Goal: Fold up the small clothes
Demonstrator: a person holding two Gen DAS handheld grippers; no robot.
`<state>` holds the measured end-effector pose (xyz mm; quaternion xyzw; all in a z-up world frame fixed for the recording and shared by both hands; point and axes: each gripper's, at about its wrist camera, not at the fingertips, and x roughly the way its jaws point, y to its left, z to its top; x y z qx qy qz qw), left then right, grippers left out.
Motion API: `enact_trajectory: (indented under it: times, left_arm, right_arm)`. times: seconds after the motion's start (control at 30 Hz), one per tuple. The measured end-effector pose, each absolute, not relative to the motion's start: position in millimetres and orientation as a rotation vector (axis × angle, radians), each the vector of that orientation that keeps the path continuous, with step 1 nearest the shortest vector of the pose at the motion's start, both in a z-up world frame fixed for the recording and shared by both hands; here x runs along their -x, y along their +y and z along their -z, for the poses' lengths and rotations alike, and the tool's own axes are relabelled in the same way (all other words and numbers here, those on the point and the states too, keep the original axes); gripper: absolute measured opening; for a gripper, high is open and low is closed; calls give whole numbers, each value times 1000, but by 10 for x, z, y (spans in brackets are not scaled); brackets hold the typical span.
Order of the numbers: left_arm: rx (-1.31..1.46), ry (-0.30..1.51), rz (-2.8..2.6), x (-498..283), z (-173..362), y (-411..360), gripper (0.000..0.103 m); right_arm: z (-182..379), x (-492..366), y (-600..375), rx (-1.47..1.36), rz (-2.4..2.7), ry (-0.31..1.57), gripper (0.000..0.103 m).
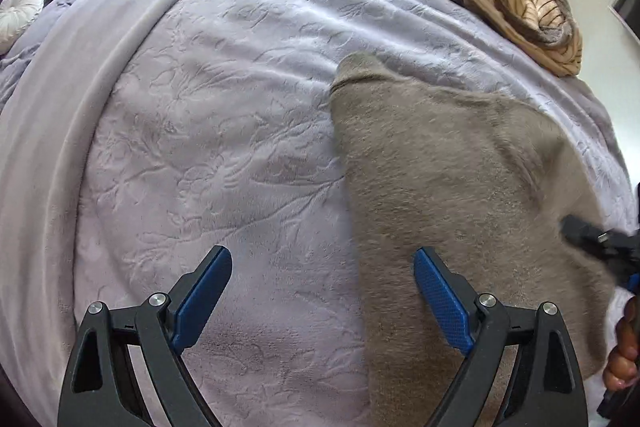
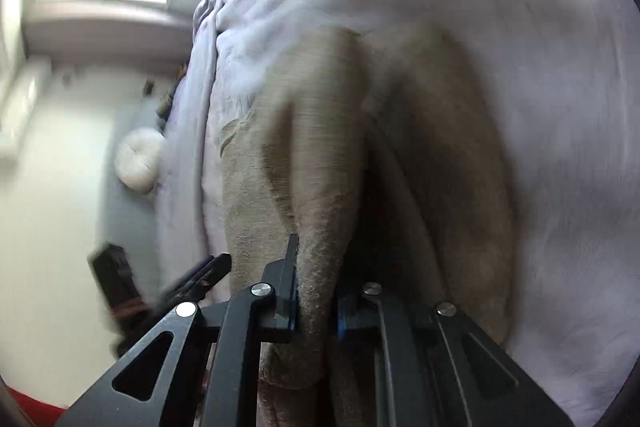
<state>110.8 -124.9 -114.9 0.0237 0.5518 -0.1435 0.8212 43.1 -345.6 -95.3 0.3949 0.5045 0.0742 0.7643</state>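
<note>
Bed blanket (image 1: 200, 107) carries grey garment (image 1: 460, 187); my right fingers (image 2: 314, 291) pinch its near edge, left fingers (image 1: 324, 291) spread empty just beside.

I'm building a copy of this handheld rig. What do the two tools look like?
Both are matte black frames with triangular cut-outs and round silver pivot bolts. The left tool ends in flat blue fingers with a fine diamond-textured face. The right tool shows the same black linkage and blue pad edges. No cables or sleeves show.
</note>
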Motion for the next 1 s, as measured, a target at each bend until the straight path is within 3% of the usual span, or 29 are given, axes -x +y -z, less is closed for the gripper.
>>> enact_trajectory:
  times: [0.1,0.33,0.47,0.53,0.67,1.0]
  left_arm:
    - [-89,1143,339,-1068,1076,-1354,93]
    - [-119,1169,399,-1060,1300,-1570,94]
    - [-150,1158,395,-1049,1274,-1569,99]
    - [-159,1166,396,-1053,1239,-1535,99]
    - [-199,1149,369,-999,1111,-1445,99]
    - [-179,1213,563,-558,1051,-1462,99]
  right_arm:
    - [664,-382,-3480,-819,-165,1022,14]
    - [1274,-116,-3885,-902,24,1120,14]
    - [1269,-68,-3873,-898,81,1110,15]
    - [1194,-42,-3862,-845,124,1145,22]
    - [965,8,-3897,-785,187,1171,22]
    - [373,236,-3408,-689,21,1105,14]
